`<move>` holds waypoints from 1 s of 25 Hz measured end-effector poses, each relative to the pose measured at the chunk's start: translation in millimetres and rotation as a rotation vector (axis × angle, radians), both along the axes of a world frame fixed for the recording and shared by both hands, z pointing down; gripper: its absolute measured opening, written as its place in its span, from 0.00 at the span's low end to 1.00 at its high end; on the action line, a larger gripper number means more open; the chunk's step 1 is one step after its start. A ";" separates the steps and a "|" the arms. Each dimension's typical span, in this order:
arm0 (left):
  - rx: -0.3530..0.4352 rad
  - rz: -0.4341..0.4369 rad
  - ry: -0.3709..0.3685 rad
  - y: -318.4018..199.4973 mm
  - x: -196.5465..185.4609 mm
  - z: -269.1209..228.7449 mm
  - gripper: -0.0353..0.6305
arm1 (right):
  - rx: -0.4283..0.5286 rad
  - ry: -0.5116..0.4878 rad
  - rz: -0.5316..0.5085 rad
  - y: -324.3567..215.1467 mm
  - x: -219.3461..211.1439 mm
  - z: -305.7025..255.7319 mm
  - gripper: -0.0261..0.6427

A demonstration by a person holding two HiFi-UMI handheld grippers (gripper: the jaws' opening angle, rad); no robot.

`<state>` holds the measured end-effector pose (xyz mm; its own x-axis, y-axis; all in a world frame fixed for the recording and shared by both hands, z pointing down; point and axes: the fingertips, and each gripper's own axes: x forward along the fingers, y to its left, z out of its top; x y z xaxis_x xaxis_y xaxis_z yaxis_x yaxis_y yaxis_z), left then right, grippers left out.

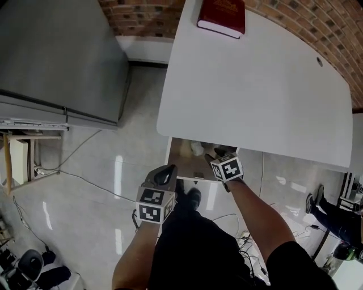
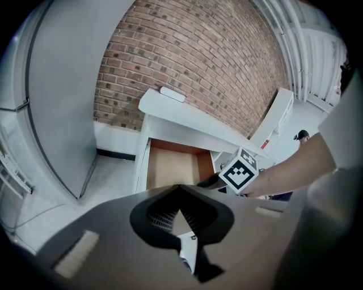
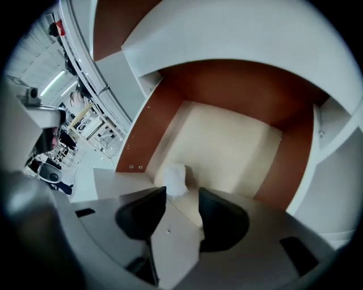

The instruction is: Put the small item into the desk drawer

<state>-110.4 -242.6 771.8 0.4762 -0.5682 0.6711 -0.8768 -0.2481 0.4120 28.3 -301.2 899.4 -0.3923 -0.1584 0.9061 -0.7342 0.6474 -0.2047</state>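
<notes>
The small white item (image 3: pixel 176 180) is lying on the smooth beige floor of the open desk drawer (image 3: pixel 148 127), just beyond the jaw tips of the right gripper (image 3: pixel 181 195). It is looking like a soft, crumpled lump, a little longer than wide. Its long axis is running roughly from the jaws toward the drawer's back, and no distinct front end is showing. The right gripper is reaching into the drawer with its dark, rounded jaws standing wide apart and gripping nothing. The left gripper (image 2: pixel 179 188) is hanging outside the drawer, its jaws meeting at the tips with nothing between them. Reddish-brown side walls are framing the drawer. Above it, the flat white desk (image 1: pixel 255 85) is carrying a dark red hardback book (image 1: pixel 222 16) at its far edge, near a brick wall (image 1: pixel 142 14).
</notes>
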 end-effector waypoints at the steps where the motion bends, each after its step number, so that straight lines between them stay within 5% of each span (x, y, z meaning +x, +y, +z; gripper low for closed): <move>1: 0.004 0.000 0.000 0.0 0.0 -7.7 0.07 | -0.002 -0.005 0.007 5.2 2.5 -7.5 0.28; 18: 0.075 -0.001 0.004 -0.6 20.2 -124.6 0.07 | 0.085 -0.172 0.121 48.8 43.5 -147.3 0.27; 25: 0.095 0.009 -0.024 17.5 40.8 -159.5 0.07 | 0.128 -0.314 0.178 59.4 51.7 -203.4 0.25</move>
<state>-69.5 -225.0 612.4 0.4661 -0.6257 0.6255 -0.8835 -0.2927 0.3656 80.0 -241.7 696.0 -0.6034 -0.3532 0.7149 -0.7521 0.5499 -0.3632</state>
